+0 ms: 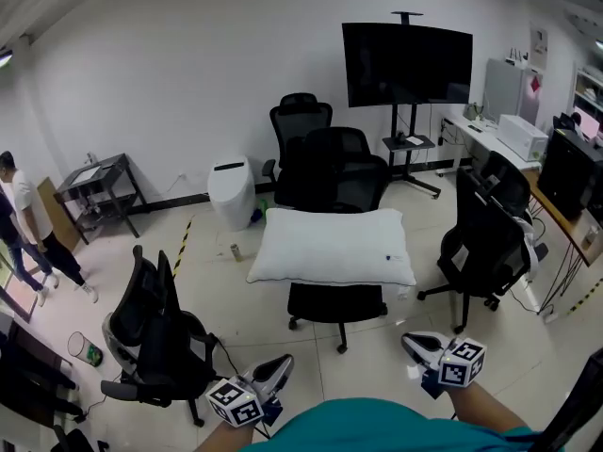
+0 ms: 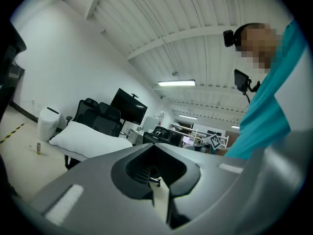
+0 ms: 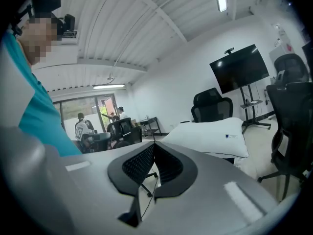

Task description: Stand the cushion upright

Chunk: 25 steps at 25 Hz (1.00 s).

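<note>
Cushions we count: one (image 1: 332, 246), white and plump, lying flat across a black office chair (image 1: 336, 304) at frame centre. Our two grippers, left (image 1: 282, 363) and right (image 1: 409, 340), hold nothing, jaws closed.

The person wears a teal shirt (image 1: 377, 428). The left gripper (image 1: 280, 365) and right gripper (image 1: 415, 343) have silver-grey shells, black ribbed pads (image 3: 139, 164) lining the jaws, and a black-and-white marker cube (image 1: 235, 402) behind them.
</note>
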Each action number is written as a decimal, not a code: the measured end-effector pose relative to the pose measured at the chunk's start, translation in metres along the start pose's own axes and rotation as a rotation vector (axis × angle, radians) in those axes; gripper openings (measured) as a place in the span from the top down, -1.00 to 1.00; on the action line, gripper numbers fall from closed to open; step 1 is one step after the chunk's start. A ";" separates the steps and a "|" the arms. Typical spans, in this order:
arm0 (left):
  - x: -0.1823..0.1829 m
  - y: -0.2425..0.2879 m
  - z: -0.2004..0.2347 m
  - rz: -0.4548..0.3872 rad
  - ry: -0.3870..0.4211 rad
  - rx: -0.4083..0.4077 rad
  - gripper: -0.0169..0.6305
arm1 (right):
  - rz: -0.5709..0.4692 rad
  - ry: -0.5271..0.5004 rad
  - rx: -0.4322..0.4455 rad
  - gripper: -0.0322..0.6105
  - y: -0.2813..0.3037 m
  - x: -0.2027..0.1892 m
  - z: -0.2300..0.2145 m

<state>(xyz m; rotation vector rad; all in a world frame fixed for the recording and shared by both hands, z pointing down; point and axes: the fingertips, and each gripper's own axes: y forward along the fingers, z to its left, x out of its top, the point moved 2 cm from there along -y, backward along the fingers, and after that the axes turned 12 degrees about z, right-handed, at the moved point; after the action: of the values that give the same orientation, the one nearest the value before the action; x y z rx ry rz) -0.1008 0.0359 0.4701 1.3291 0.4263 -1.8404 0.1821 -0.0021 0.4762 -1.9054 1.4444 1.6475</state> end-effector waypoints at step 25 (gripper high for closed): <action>0.131 0.211 0.268 0.151 -0.023 0.269 0.91 | 0.129 0.027 0.130 0.60 0.186 0.138 -0.299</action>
<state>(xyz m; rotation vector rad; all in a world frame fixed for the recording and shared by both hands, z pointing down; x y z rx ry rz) -0.1235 -0.3278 0.4940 1.4738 0.0641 -1.8295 0.2052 -0.3757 0.5342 -1.8051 1.6738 1.5441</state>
